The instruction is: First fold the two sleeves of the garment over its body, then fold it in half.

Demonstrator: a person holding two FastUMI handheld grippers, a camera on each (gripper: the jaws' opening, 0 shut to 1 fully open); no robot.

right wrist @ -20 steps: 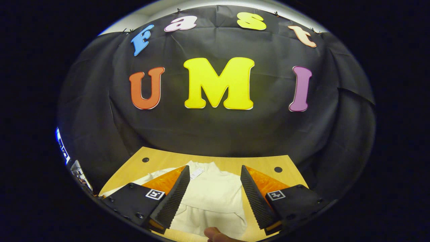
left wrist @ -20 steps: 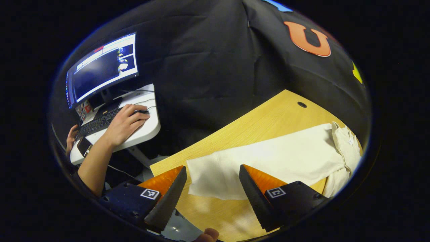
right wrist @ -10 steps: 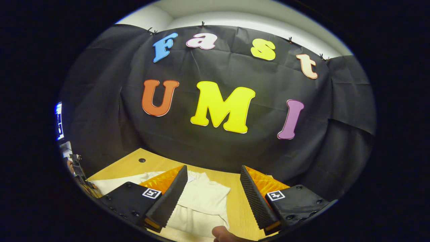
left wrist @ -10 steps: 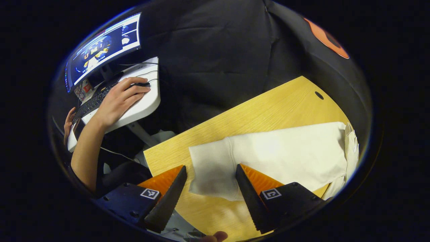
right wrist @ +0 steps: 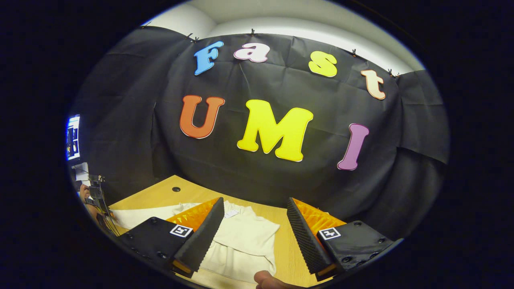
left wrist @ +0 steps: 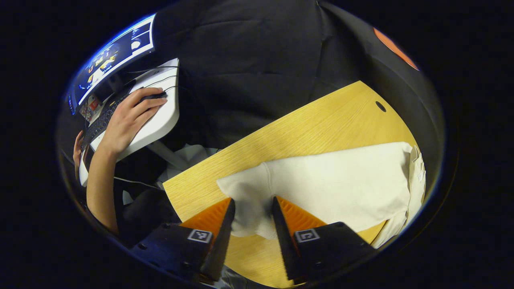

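In the left gripper view we start at the far left, where a monitor (left wrist: 112,56) stands on a small white desk (left wrist: 160,120). A person's hand (left wrist: 128,116) rests there on a mouse, beside a keyboard (left wrist: 98,124). Moving right, the wooden table (left wrist: 321,120) comes in, and on it lies the cream garment (left wrist: 341,184), its sleeve stretched toward us across the board. The cuff (left wrist: 249,204) of that sleeve sits between the fingers of the left gripper (left wrist: 252,237). The jaws are narrowed around it with a small gap left; from this angle we cannot be sure that both fingers press the cloth. Farther right the sleeve meets the bunched body of the garment at the table's right edge, and a round cable hole (left wrist: 380,106) marks the far corner of the board.

In the right gripper view we see the monitor (right wrist: 73,136) again at the far left edge. To its right the table (right wrist: 160,194) shows the garment (right wrist: 245,237) spread flat, collar away from us. The right gripper (right wrist: 257,241) hangs above it with its jaws wide apart and nothing between them. A fingertip (right wrist: 267,279) of the holding hand shows at the bottom edge
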